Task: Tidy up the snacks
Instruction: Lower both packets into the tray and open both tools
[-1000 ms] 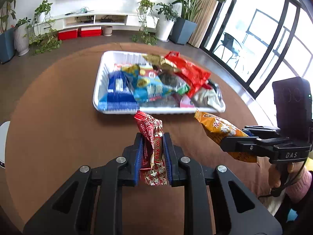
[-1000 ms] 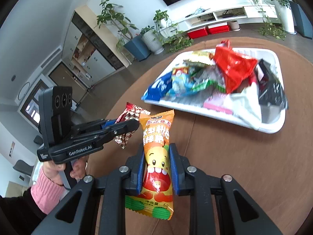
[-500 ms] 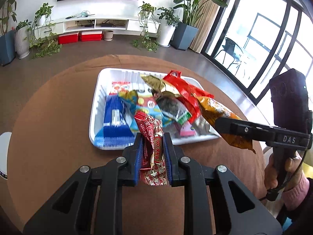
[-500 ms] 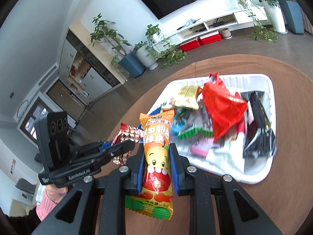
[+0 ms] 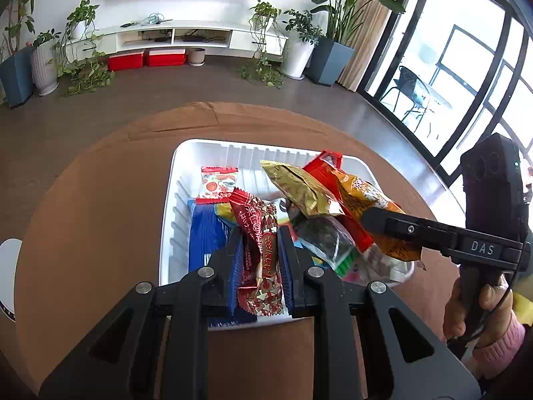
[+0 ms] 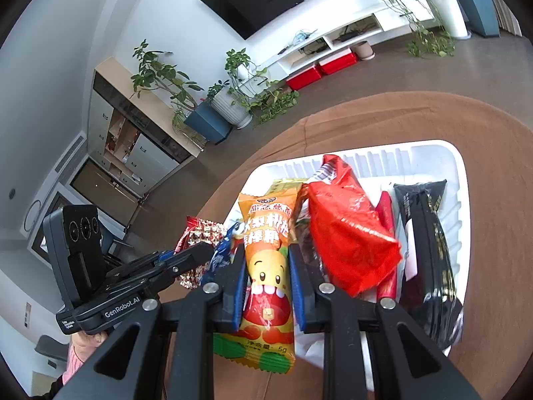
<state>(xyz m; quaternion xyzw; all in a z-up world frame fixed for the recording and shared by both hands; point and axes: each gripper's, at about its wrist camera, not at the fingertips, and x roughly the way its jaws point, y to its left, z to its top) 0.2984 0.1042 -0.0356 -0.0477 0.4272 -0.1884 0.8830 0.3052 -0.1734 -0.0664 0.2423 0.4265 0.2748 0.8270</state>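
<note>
Over the white tray (image 5: 168, 206) on the round brown surface (image 5: 100, 206), both grippers hang with a snack each, which suggests the two packets are about to be dropped in with the rest. The left gripper (image 5: 258, 243) has its jaws pinching a red candy wrapper (image 5: 261, 236) with gold stars, gripped across its middle so that the top end stands up clear of the blue pads and the bottom end sticks out toward the camera. The right gripper (image 6: 268, 266) has its jaws pressed on an orange snack packet (image 6: 269, 253) printed with a cartoon face, likewise held mid-body and upright; that hold probably keeps each packet from flopping while it is carried. In the left view the right gripper reaches in from the right, its packet over the tray's right part, while the candy wrapper hangs over the near middle. The tray is already crowded, so I judge the sorting to be well along. By count: one tray, two grippers, two held packets. Lying in the tray I can make out one blue packet (image 5: 206, 233) at the left, one small strawberry-print packet (image 5: 218, 185) at the far left, one gold packet (image 5: 299, 190), one red bag (image 6: 346, 236) and one long black packet (image 6: 428, 246) at the right; several more lie half buried under these, and I cannot count them surely.
</note>
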